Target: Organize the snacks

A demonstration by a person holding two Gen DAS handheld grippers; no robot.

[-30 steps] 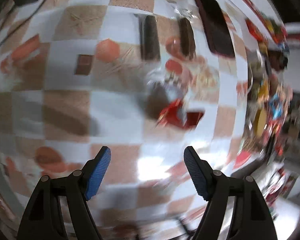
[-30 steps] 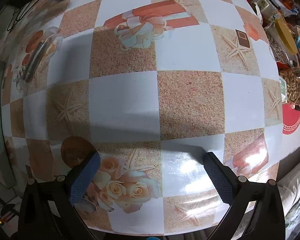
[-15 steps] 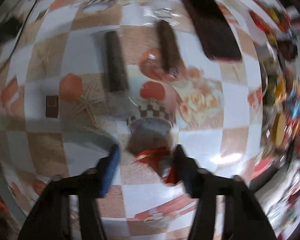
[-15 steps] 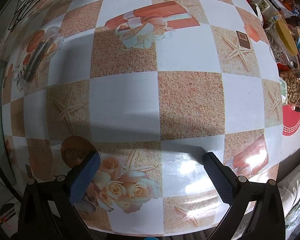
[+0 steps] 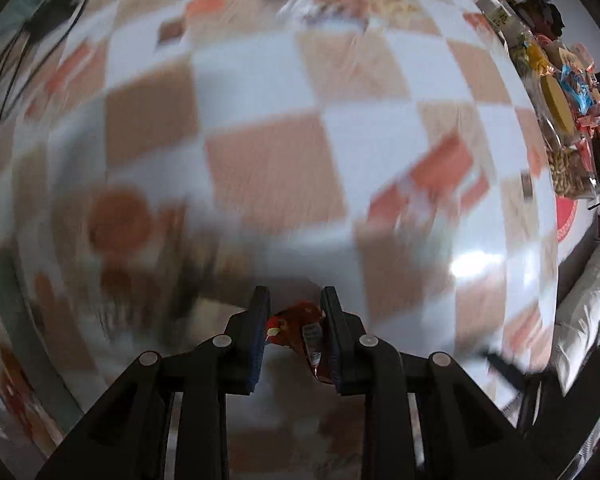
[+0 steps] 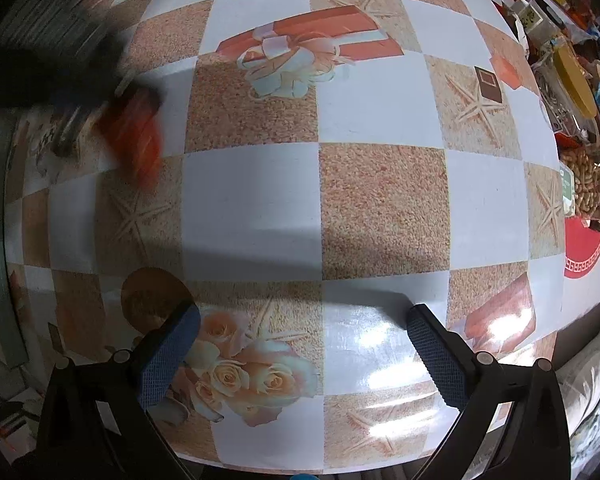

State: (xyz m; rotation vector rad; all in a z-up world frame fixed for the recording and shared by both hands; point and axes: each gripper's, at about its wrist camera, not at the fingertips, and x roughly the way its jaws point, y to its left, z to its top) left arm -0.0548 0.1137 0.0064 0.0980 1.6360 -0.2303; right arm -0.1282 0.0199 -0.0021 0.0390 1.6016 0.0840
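Since a second ago our left tongs point(image 5: 294, 312) have swung across the desk point(image 5: 260, 168), closing on the red snack packet point(image 5: 300, 330) between them; our right tongs point(image 6: 302, 338) hang spread, empty.

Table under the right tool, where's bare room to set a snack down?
The checked cloth between the printed gift box and the printed roses is bare. It is crowded along the right edge, by the peanuts and packets.

tongs: 2 point(image 5: 294, 300) point(image 6: 304, 316) | red snack packet: 1 point(image 5: 300, 320) | table: 1 point(image 6: 380, 200) | far-edge snack pile: blurred, uncounted point(image 6: 580, 120)
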